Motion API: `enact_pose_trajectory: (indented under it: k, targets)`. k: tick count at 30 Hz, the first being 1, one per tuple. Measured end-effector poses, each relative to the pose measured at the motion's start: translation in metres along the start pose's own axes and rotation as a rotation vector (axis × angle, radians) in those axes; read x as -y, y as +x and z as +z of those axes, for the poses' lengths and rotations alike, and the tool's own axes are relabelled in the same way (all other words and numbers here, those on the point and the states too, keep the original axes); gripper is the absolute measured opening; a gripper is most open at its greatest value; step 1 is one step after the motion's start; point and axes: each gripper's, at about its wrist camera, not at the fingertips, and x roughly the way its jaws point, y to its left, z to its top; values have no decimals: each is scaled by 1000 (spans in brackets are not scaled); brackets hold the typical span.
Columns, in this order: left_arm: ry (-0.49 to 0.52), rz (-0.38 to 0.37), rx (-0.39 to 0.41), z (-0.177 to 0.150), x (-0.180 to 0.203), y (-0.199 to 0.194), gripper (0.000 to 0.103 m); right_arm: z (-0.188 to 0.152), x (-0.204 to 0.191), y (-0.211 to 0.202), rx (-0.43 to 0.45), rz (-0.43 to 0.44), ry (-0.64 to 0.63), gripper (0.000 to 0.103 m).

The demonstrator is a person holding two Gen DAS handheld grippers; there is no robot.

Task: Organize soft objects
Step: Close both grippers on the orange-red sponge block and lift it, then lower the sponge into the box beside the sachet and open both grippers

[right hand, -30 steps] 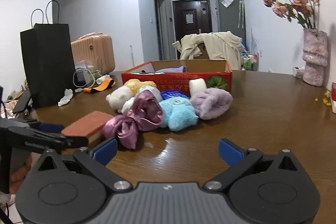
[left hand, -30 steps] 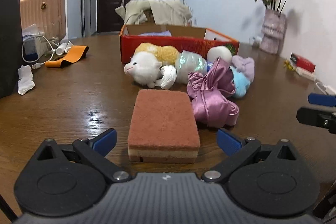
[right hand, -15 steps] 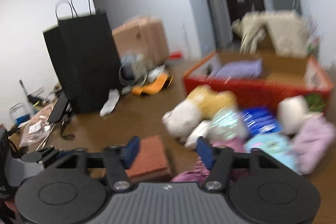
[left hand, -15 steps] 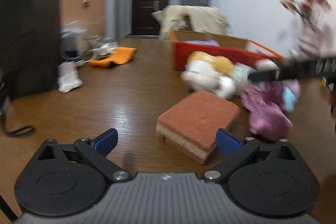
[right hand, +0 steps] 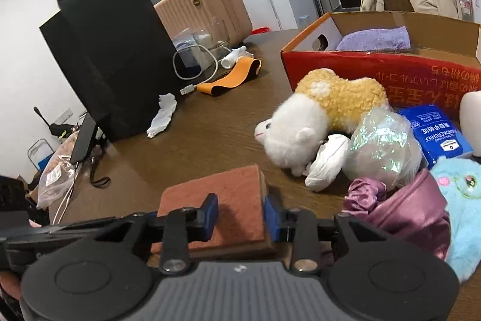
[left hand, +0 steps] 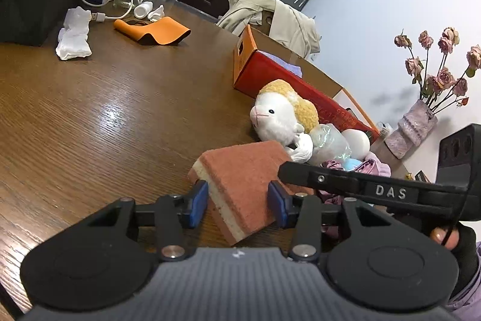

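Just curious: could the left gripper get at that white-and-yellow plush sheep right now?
Probably not yet: the left gripper has the sponge between its fingers, and the sponge lies between it and the plush sheep.

A lived-in home. A suitcase [right hand: 207,2] stands by the wall, a coat [left hand: 270,14] drapes a chair. Dried roses in a vase [left hand: 412,125] sit on the wooden table [left hand: 90,110]
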Motion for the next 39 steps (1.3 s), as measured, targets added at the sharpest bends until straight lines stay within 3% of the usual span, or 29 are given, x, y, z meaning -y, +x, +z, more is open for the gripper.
enact_pose_trajectory:
  k: [6, 10, 13, 18, 24, 29, 34, 37, 39]
  targets:
    - [51, -53, -4, 25, 32, -6, 43, 5, -2, -45, 102, -22, -10, 30]
    - [194, -99, 44, 58, 88, -1, 43, 25, 12, -92, 230, -64, 3, 30]
    - [234, -127, 57, 79, 123, 21, 43, 46, 40, -115, 293, -91, 33, 30]
    - [248, -148, 52, 117, 168, 74, 43, 84, 87, -123, 311, -141, 78, 30]
    - [234, -127, 0, 171, 200, 169, 43, 144, 163, -96, 283, -174, 147, 30]
    - [290, -96, -110, 204, 227, 265, 43, 187, 238, -60, 224, -223, 238, 30]
    - [311, -46, -187, 206, 241, 352, 40, 207, 292, -16, 154, -368, 254, 27]
    - [285, -33, -224, 206, 237, 385, 41, 211, 314, 5, 124, -425, 238, 20]
    - [270, -35, -244, 207, 232, 395, 41, 215, 316, 12, 135, -452, 204, 22]
